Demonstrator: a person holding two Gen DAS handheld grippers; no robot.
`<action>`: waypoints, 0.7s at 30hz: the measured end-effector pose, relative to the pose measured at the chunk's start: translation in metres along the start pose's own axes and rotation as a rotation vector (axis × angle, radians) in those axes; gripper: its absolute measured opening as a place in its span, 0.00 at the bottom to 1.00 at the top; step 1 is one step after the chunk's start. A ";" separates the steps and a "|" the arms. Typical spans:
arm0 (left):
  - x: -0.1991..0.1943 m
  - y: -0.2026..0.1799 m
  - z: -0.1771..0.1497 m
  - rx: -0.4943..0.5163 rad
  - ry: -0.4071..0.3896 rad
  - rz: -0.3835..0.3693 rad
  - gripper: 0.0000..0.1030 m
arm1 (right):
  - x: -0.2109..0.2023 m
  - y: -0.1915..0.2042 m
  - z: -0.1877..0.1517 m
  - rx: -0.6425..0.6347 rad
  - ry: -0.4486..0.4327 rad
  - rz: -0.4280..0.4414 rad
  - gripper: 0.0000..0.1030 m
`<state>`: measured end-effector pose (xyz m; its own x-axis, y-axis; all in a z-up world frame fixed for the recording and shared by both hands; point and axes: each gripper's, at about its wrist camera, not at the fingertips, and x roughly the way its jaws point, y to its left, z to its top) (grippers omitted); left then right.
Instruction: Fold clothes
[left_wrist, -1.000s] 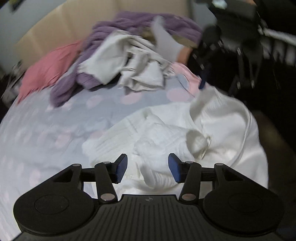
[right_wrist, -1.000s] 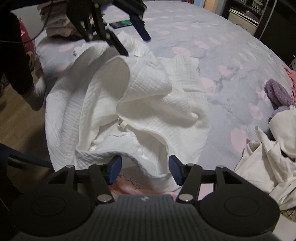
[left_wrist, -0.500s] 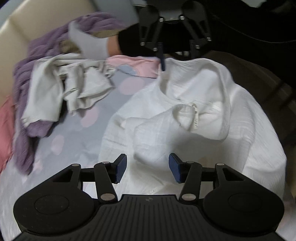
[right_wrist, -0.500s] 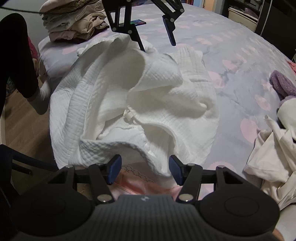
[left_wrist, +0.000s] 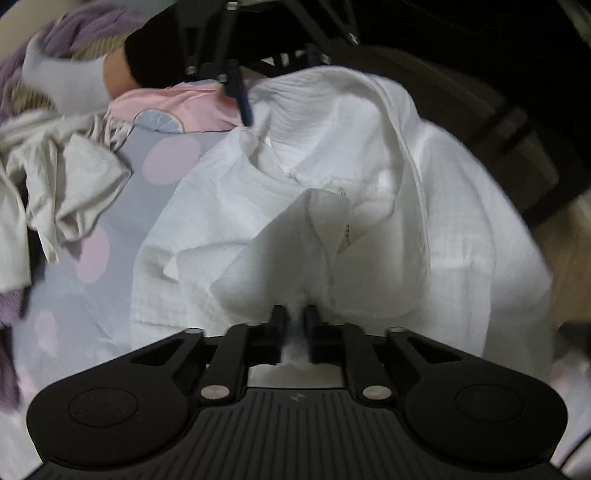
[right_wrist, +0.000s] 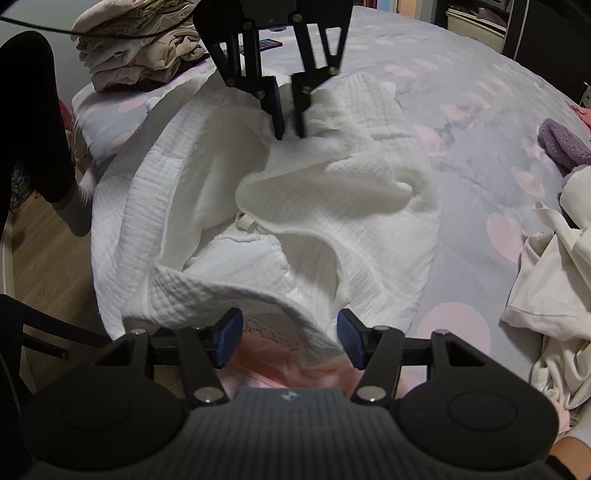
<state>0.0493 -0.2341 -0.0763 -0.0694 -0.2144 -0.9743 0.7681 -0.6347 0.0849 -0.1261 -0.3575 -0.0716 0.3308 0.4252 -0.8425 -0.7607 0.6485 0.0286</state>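
A: Where is the white garment (right_wrist: 295, 206)?

B: Crumpled on the bed (right_wrist: 461, 122), near its edge, partly hanging toward the wooden floor (right_wrist: 44, 251).

A: And the left tool (left_wrist: 294, 317)?

B: Its jaws are pinched nearly together on a fold of the white cloth, which bunches between them. The right wrist view shows the same pinch from the far side.

A: The right tool (right_wrist: 288, 338)?

B: Spread wide, gripping nothing. A hem of the garment lies just in front of its blue pads (right_wrist: 229, 334).

A: Anything else on the bed?

B: A cream garment (right_wrist: 546, 280) to the right, a purple fuzzy item (right_wrist: 561, 142) beyond it, and a stack of folded clothes (right_wrist: 140, 48) at the far corner.
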 end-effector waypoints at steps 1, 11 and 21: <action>-0.002 0.003 -0.001 -0.031 -0.011 -0.009 0.05 | -0.001 0.000 0.000 0.003 -0.004 -0.003 0.59; -0.091 0.013 -0.030 -0.333 -0.248 0.167 0.04 | -0.014 0.009 0.005 0.015 -0.046 -0.041 0.59; -0.201 -0.027 -0.070 -0.555 -0.415 0.424 0.04 | -0.042 0.035 0.027 -0.014 -0.116 -0.106 0.69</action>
<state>0.0870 -0.1214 0.1023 0.1517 -0.6812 -0.7162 0.9782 -0.0003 0.2074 -0.1511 -0.3359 -0.0202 0.4712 0.4252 -0.7728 -0.7257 0.6848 -0.0657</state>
